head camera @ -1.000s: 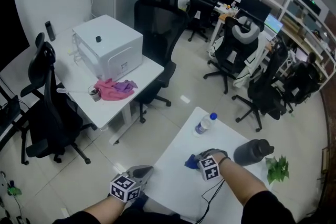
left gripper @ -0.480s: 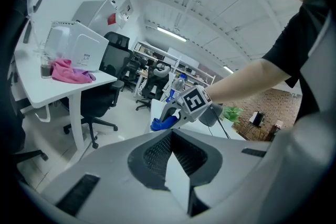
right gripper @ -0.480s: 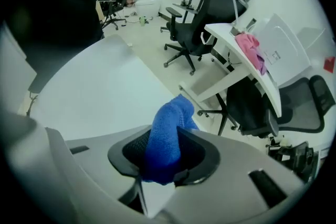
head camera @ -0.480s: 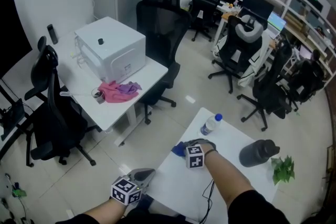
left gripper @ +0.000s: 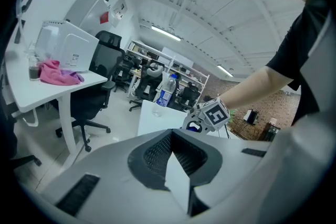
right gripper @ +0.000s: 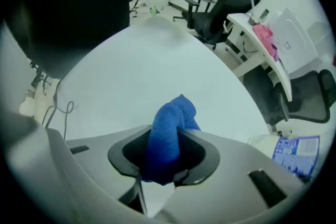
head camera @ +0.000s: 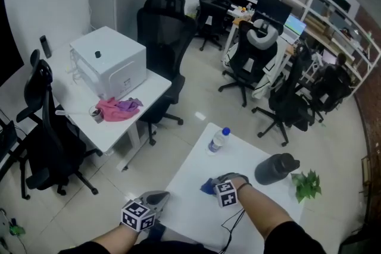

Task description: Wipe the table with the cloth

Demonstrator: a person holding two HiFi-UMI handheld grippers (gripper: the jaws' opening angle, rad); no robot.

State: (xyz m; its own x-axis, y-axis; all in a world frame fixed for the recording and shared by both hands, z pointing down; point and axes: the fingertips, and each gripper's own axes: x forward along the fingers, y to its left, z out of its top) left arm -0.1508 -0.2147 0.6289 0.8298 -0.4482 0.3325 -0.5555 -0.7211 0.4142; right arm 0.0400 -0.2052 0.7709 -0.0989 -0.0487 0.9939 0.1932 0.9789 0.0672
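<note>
The head view looks steeply down on the tabletop (head camera: 238, 154). Each gripper view rides close behind its own fingers (left gripper: 105, 170), with the tabletop just beyond them.

We can make out only a blue corner of the cloth (head camera: 206, 187) in the head view; the rest sits behind the right gripper (head camera: 221, 183). In the right gripper view the bottle (right gripper: 292, 155) is cut by the picture's edge, and its label print is too blurred for us to read. The table's (head camera: 193, 190) near edge runs under the person's right arm (head camera: 271, 220) and out of the bottom of the head view.
</note>
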